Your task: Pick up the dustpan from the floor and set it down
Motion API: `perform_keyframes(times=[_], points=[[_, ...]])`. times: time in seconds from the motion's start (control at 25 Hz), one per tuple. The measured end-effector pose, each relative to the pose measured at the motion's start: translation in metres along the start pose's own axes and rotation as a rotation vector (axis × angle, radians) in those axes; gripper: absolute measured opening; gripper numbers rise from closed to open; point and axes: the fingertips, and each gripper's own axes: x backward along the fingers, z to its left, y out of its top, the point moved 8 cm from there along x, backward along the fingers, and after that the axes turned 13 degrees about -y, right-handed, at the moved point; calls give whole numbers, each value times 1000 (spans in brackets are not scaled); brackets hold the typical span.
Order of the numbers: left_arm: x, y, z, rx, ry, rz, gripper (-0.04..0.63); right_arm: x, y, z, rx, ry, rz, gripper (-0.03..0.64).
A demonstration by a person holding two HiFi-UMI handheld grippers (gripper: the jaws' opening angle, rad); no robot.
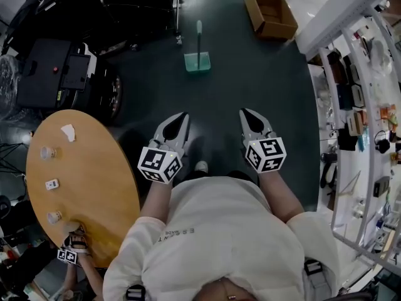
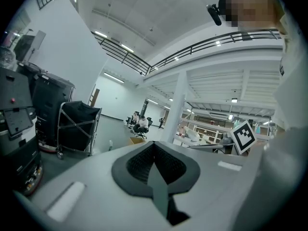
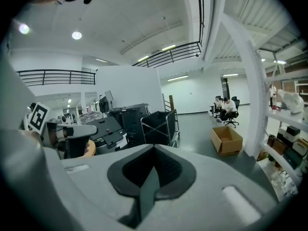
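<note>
Dustpan (image 1: 198,60) stands on floor (image 1: 257,74) well ahead; left gripper (image 1: 180,119) and right gripper (image 1: 246,115) jaws closed, empty, too far back to grab it.

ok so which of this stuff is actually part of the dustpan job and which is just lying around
Job: dustpan on the floor ahead; left gripper and right gripper, both shut, empty.
Lying about: cardboard box; round wooden table; shelf rack; black machine.
</note>
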Motion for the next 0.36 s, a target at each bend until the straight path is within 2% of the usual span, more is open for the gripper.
perform_keyframes(times=[0.2, 0.36], points=[[3, -3, -1, 38, -11, -4, 17, 2, -7, 5, 12, -12, 12, -9], [3, -4, -1, 28, -13, 16, 17, 4, -11, 7, 17, -10, 17, -9]])
